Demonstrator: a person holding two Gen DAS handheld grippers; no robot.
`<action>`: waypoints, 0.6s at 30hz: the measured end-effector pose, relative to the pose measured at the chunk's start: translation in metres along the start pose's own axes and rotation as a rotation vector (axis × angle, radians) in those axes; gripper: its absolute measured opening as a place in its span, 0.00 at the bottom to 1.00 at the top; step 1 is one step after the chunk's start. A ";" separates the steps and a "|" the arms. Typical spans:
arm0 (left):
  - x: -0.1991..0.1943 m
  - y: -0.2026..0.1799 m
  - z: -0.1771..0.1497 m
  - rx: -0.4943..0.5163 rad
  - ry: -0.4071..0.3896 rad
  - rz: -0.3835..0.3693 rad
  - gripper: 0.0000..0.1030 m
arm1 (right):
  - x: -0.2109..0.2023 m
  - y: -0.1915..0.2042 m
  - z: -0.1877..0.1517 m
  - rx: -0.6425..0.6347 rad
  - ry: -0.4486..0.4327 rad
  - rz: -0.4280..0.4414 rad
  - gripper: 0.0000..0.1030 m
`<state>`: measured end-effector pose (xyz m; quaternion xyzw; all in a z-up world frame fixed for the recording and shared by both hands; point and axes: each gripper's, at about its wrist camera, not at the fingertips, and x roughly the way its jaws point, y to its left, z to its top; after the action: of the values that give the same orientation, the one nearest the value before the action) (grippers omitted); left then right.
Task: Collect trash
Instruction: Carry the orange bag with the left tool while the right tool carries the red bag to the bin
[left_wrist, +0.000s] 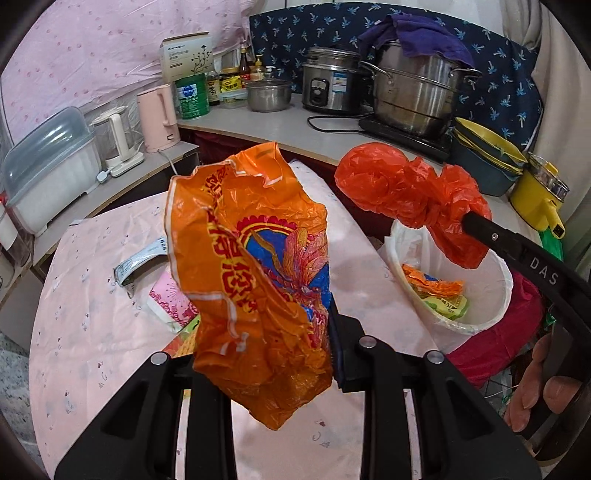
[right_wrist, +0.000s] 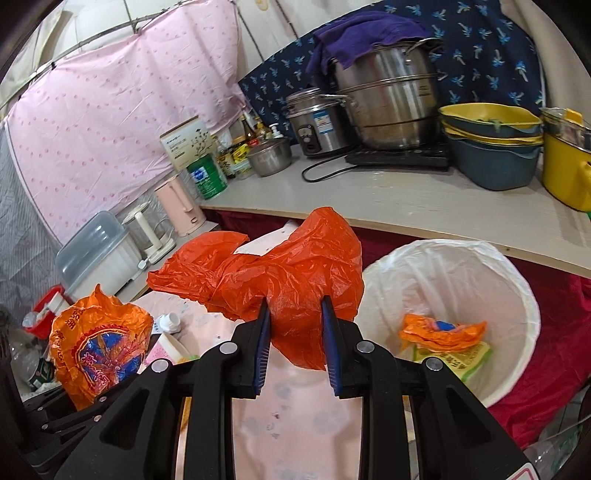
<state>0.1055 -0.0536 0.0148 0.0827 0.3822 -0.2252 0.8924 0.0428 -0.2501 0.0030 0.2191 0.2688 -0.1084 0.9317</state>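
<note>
My left gripper (left_wrist: 295, 354) is shut on an orange printed wrapper (left_wrist: 255, 280) and holds it above the pink table (left_wrist: 92, 332); the wrapper also shows in the right wrist view (right_wrist: 96, 343). My right gripper (right_wrist: 295, 332) is shut on a knotted red plastic bag (right_wrist: 288, 273) and holds it up beside the rim of the white-lined trash bin (right_wrist: 509, 295). In the left wrist view the red bag (left_wrist: 402, 188) hangs over the bin (left_wrist: 491, 317). The bin holds an orange wrapper (right_wrist: 443, 328) and a green packet (left_wrist: 447, 306).
More litter lies on the table: a pink packet (left_wrist: 170, 299) and a grey-green wrapper (left_wrist: 136, 262). A counter (right_wrist: 406, 199) behind carries steel pots (right_wrist: 388, 96), a rice cooker (left_wrist: 332, 81), yellow and blue basins (right_wrist: 491, 144), a pink kettle (left_wrist: 159, 118) and a green tin (left_wrist: 192, 96).
</note>
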 end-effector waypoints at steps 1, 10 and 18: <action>0.000 -0.006 0.000 0.009 -0.001 -0.005 0.26 | -0.003 -0.005 0.001 0.006 -0.003 -0.005 0.24; 0.007 -0.058 0.007 0.092 0.007 -0.065 0.26 | -0.024 -0.056 0.002 0.067 -0.032 -0.062 0.24; 0.023 -0.116 0.010 0.186 0.032 -0.126 0.26 | -0.039 -0.108 0.002 0.144 -0.058 -0.123 0.24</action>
<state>0.0722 -0.1671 0.0086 0.1446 0.3783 -0.3138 0.8588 -0.0234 -0.3434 -0.0115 0.2653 0.2460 -0.1910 0.9125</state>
